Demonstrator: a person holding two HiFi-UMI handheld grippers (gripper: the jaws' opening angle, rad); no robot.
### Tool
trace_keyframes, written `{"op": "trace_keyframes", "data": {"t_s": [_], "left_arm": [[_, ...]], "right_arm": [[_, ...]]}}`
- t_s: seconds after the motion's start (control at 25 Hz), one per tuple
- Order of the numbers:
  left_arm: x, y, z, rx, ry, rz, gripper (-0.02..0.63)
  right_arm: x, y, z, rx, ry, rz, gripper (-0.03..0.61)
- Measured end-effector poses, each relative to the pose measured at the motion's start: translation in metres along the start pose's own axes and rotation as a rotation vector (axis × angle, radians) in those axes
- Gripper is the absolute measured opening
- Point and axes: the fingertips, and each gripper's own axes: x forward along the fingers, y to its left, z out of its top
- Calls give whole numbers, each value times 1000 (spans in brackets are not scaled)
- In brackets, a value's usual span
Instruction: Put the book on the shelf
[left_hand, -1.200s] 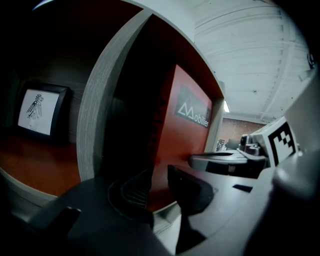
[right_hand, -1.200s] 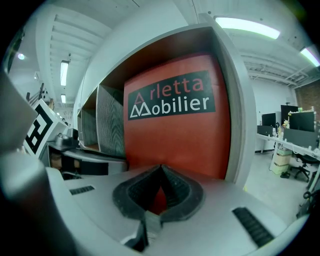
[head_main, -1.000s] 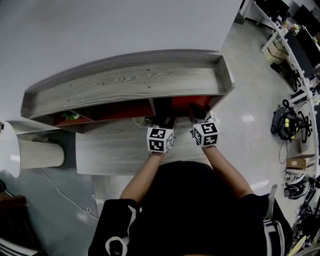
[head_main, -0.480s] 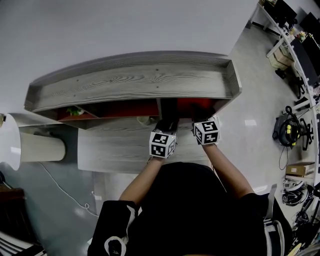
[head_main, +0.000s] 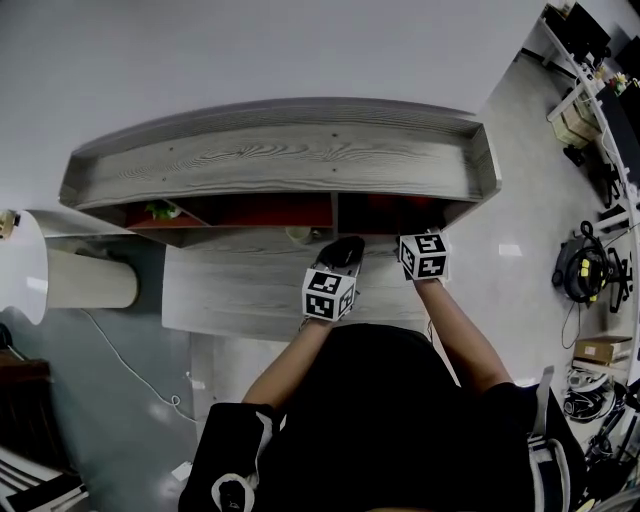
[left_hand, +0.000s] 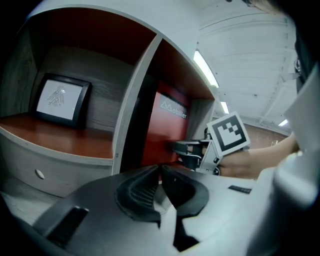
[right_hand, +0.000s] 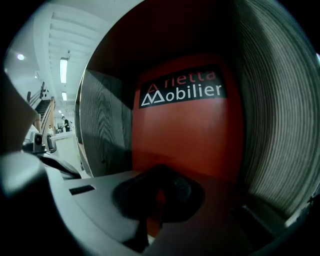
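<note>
A red book (right_hand: 185, 130) with white print on its cover stands in the right compartment of the grey wooden shelf (head_main: 280, 160), and the head view shows only a red patch of the book (head_main: 385, 212) there. My right gripper (right_hand: 159, 187) is shut, its tips against the lower part of the cover. In the left gripper view the right gripper (left_hand: 176, 147) reaches in from the right and touches the book (left_hand: 162, 130). My left gripper (left_hand: 160, 172) is shut on nothing and hangs just outside the compartment, left of the right one (head_main: 345, 248).
A grey divider (left_hand: 132, 110) separates the book's compartment from the left one, which holds a black picture frame (left_hand: 60, 100). A small green object (head_main: 160, 210) sits in the far-left compartment. The lower ledge (head_main: 250, 285) juts out below. A white round object (head_main: 60, 280) stands at left.
The left gripper has drawn back out of the compartment towards me. The right gripper has stayed inside at the book.
</note>
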Motion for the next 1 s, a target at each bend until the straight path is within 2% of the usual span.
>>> {"op": "trace_keyframes", "data": {"t_s": [0.72, 1.0], "left_arm": [[-20, 2, 5, 11, -18, 10, 23], [-31, 9, 3, -15, -28, 26, 23]], "right_arm": [[27, -9, 0, 12, 17, -27, 0], [30, -11, -1, 19, 22, -48, 0]]}}
